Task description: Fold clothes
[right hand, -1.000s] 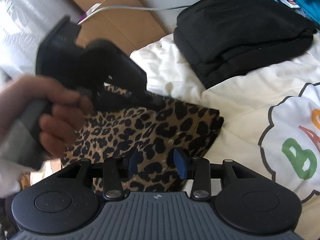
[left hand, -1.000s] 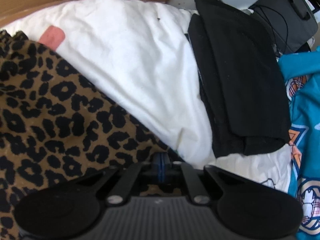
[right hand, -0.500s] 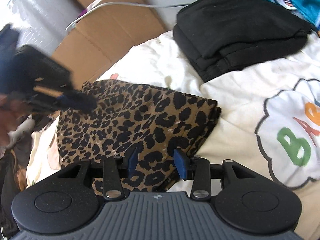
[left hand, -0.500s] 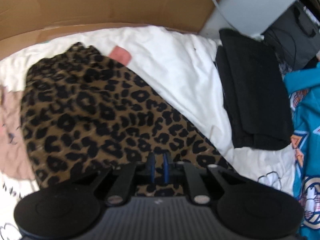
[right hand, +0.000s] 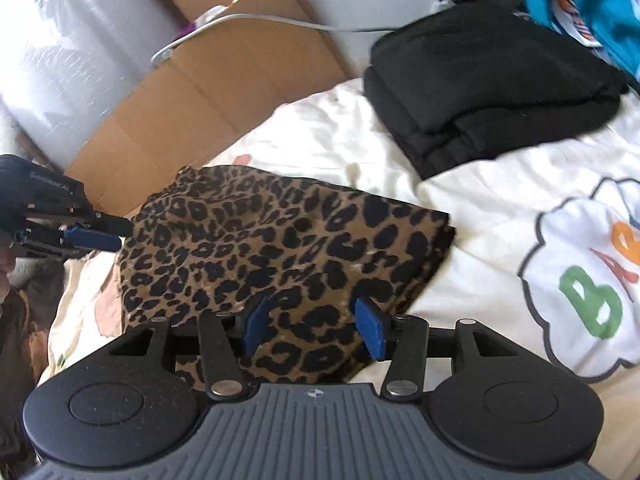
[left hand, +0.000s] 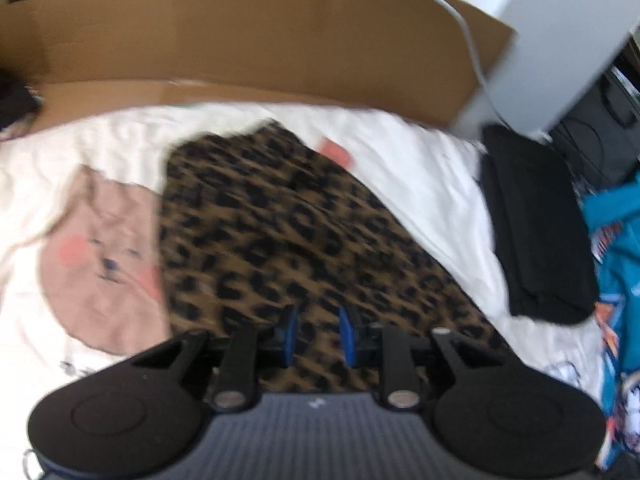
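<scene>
Beside the leopard garment (right hand: 280,256), black folded clothes (right hand: 492,84); both tongs (left hand: 318,336) (right hand: 314,328) gape empty.

Lettering on the bedding

You could read a green "B" and part of an orange letter in the cloud shape (right hand: 588,292) printed on the white bedsheet (right hand: 480,216); nothing else was legible.

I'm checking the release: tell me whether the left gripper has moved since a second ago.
Yes. The left gripper has pulled back leftward off the leopard-print garment, away from the black folded stack.
</scene>
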Demonstrator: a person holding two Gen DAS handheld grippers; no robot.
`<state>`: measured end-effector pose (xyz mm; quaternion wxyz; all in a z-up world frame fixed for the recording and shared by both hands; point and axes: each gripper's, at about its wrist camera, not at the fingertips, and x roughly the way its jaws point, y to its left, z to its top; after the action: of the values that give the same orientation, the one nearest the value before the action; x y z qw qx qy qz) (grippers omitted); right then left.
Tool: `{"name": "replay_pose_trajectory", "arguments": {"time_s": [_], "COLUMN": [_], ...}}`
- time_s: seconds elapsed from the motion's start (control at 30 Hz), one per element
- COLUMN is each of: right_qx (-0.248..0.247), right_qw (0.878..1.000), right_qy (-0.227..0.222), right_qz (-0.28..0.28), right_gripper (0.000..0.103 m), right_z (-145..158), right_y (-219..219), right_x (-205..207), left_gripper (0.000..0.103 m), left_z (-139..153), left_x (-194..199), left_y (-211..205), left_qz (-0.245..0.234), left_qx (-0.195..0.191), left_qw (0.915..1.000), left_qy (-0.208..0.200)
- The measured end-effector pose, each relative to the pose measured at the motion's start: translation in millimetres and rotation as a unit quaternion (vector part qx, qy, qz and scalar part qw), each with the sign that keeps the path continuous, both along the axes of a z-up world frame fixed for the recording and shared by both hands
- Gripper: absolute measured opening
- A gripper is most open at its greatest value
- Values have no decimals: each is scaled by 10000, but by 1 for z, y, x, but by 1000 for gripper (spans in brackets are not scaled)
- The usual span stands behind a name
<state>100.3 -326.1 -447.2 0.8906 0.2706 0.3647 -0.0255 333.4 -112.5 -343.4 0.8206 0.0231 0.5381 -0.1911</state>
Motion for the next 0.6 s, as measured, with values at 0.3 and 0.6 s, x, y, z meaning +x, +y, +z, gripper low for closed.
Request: {"name": "replay_pose_trajectory", "arguments": {"time_s": [0.3, 0.6], "right_qx": [-76, -22], "right_qw": [9996, 9989], "right_qy": [240, 470], "right_qz": [123, 87], "right_gripper": [54, 46], "right_z": [-11, -16], "right_y": [5, -1], "right_x": [4, 7], "left_gripper": [24, 24], "left_z": [-15, -66], "left_x": [53, 94], "left_y": [19, 11], "left_qz": [284, 579], "left_qx": [174, 232], "left_qw": [9990, 9980], "left_qy": [-281, 96]}}
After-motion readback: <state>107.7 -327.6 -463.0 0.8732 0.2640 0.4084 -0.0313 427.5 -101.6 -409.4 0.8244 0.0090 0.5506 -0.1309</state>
